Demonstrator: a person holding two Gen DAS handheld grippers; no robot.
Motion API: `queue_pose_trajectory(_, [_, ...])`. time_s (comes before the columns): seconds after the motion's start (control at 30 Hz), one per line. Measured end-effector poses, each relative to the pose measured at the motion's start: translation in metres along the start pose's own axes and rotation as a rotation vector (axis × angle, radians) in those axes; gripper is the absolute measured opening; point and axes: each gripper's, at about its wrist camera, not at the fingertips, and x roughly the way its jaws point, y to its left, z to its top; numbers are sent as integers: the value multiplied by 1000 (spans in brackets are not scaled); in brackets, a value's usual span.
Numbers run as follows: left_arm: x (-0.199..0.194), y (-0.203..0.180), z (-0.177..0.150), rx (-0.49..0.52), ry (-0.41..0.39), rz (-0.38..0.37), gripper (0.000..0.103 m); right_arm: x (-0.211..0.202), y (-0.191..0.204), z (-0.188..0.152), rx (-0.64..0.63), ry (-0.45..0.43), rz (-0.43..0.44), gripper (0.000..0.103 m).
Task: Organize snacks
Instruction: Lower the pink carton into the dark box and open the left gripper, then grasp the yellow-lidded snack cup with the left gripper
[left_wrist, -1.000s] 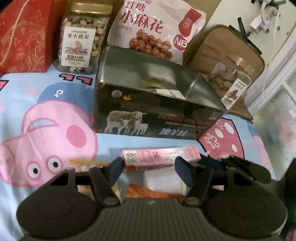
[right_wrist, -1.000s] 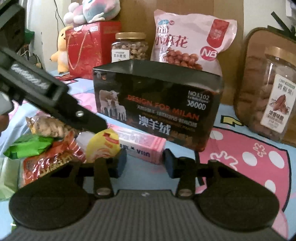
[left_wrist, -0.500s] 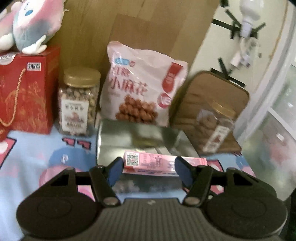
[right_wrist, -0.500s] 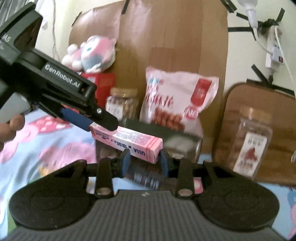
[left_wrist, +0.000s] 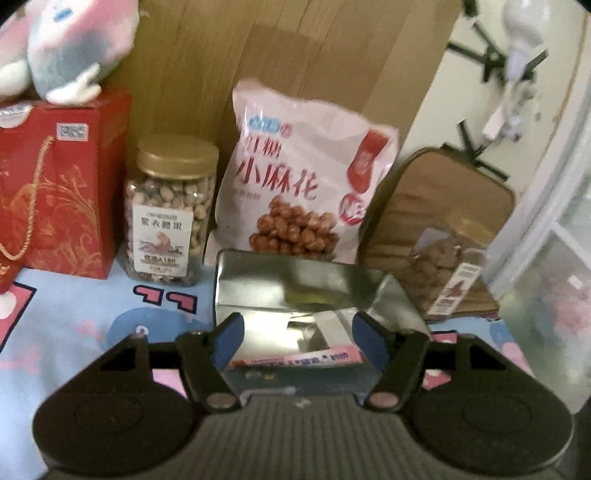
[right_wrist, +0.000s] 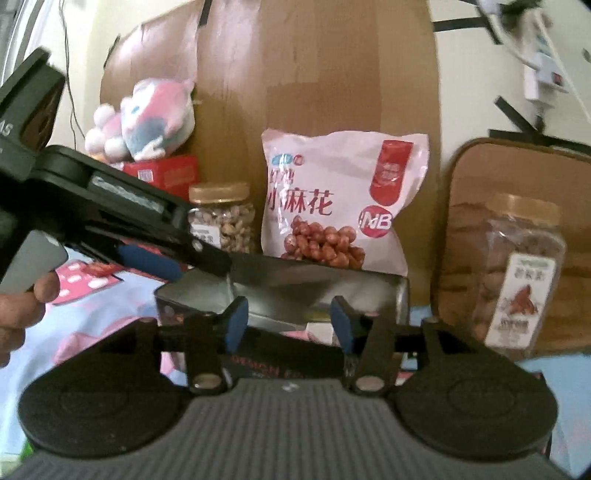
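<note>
A long pink snack box (left_wrist: 295, 360) lies inside the open black tin box (left_wrist: 303, 280), near its front wall. My left gripper (left_wrist: 297, 341) hovers open just above it, fingers apart from it. In the right wrist view the tin (right_wrist: 388, 291) stands ahead, with a bit of the pink box (right_wrist: 317, 332) showing inside. My right gripper (right_wrist: 288, 325) is open and empty in front of the tin. The left gripper (right_wrist: 147, 258) reaches over the tin's left corner there.
Behind the tin stand a pink snack bag (left_wrist: 299, 192), a nut jar (left_wrist: 170, 214), a red gift bag (left_wrist: 48, 195) with a plush toy (left_wrist: 62, 44), and a second jar (right_wrist: 521, 273) against a brown cushion (right_wrist: 509, 173). The table has a blue cartoon cloth (left_wrist: 74, 332).
The left gripper lifted the pink box off the table, carried it over the tin, and let it go; it now lies inside. The right gripper rose and opened wider.
</note>
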Motion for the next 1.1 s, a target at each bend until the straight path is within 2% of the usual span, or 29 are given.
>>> queue_pose_trajectory(0.1, [-21, 5, -15, -23, 2, -51, 66, -17, -6, -17, 90, 37, 89, 52])
queue_pose_trajectory(0.2, [-24, 6, -34, -53, 68, -117, 66, -26, -3, -40, 154, 108, 161, 52])
queue_pose_trajectory(0.27, [-17, 1, -46, -42, 128, -148, 66, -29, 2, -53, 168, 143, 177, 52])
queue_pose_trajectory(0.43, [7, -10, -67, -30, 236, -134, 66, -16, 17, -67, 169, 235, 180, 52])
queue_pose_trajectory(0.5, [12, -8, -74, -42, 261, -133, 66, -14, 17, -69, 176, 233, 173, 52])
queue_pose_trajectory(0.67, [20, -10, -88, -42, 279, -122, 66, -7, 14, -72, 222, 244, 176, 53])
queue_pose_trajectory(0.8, [24, -18, -91, -29, 278, -129, 61, -6, 10, -74, 232, 247, 184, 52])
queue_pose_trajectory(0.93, [26, -18, -89, -33, 269, -120, 61, -7, 9, -75, 237, 248, 188, 44])
queue_pose_trajectory(1.1, [26, -13, -87, -53, 278, -132, 56, -7, 7, -75, 248, 241, 193, 46])
